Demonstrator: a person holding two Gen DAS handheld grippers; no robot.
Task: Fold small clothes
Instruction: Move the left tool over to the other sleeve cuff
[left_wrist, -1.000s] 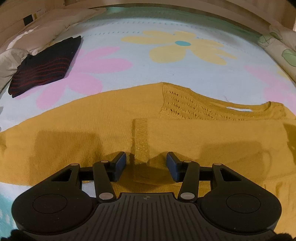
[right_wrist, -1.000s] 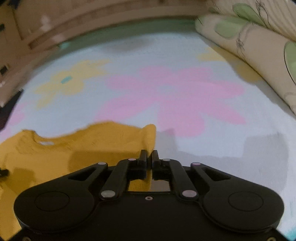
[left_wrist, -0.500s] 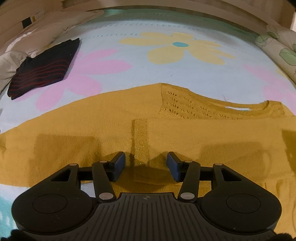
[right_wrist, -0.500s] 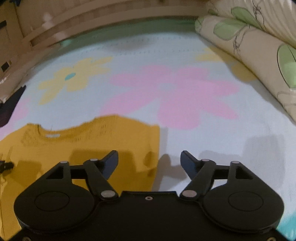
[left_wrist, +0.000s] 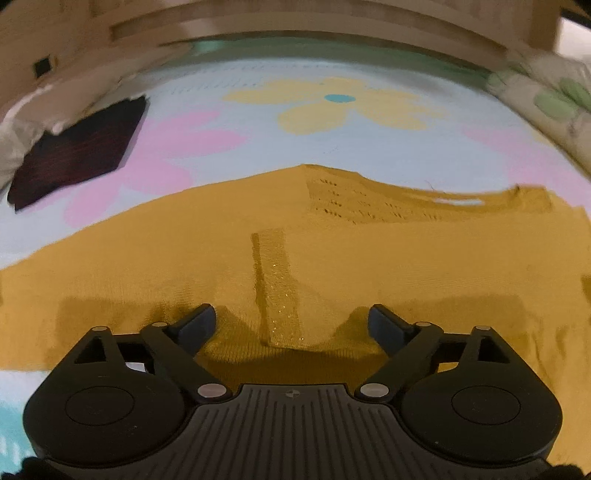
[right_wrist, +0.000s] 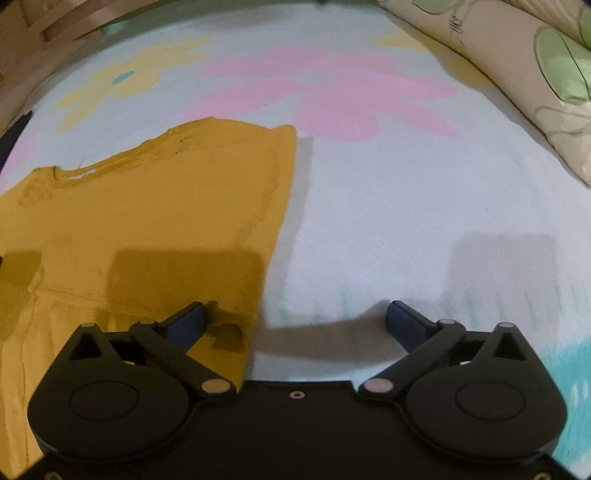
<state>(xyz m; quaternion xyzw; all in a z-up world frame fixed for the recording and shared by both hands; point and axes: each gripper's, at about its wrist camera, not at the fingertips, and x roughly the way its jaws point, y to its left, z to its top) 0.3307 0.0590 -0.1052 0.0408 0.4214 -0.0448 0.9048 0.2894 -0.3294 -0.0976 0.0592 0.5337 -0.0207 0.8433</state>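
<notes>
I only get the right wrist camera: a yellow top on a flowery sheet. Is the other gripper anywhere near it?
Observer: Yes. The left gripper hangs over the yellow top, its jaws opening, with a glittery band of the top lying unpinched between them.
Operator: What is the dark patch at my left edge?
Observer: A folded dark garment with red stripes, lying apart from the top.
Operator: Does the top stop at my left edge?
Observer: No, it stretches wide on both sides of the left gripper.
</notes>
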